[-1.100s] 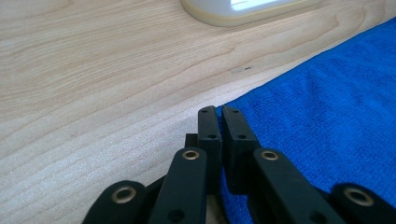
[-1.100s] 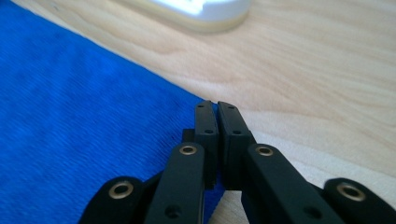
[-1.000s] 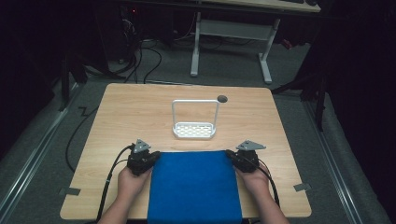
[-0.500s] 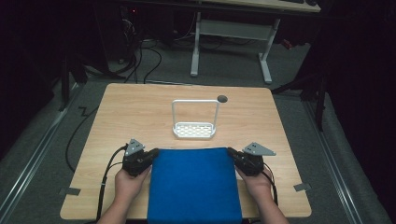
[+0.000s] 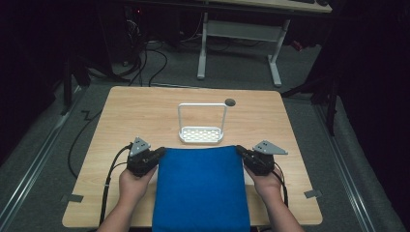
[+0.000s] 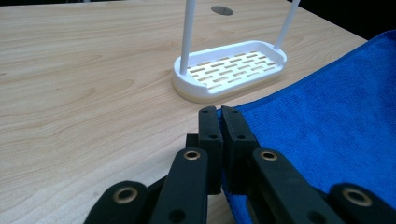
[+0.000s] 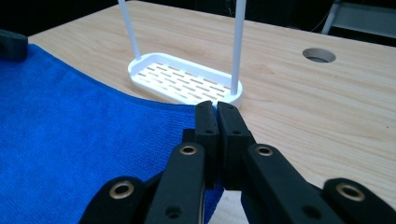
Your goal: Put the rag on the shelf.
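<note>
A blue cloth [image 5: 200,186] lies spread on the near half of the wooden table [image 5: 140,116], its near end hanging over the front edge. My left gripper [image 5: 161,152] is shut on the cloth's far left corner [image 6: 223,113]. My right gripper [image 5: 239,151] is shut on the far right corner [image 7: 205,108]. In both gripper views the black jaws press together with blue cloth [image 6: 327,121] [image 7: 74,140] pinched between them. The cloth's far edge runs taut between the two grippers, just short of a white rack.
A white slotted tray rack [image 5: 201,134] with a tall wire hoop stands at the table's middle, just beyond the cloth, also close ahead of each gripper [image 6: 231,70] [image 7: 184,80]. A round cable hole [image 5: 230,102] lies behind it. Desk legs and cables stand beyond the table.
Both grippers have moved slightly toward the person and apart, drawing the cloth's far edge back from the rack and stretching it flat.
</note>
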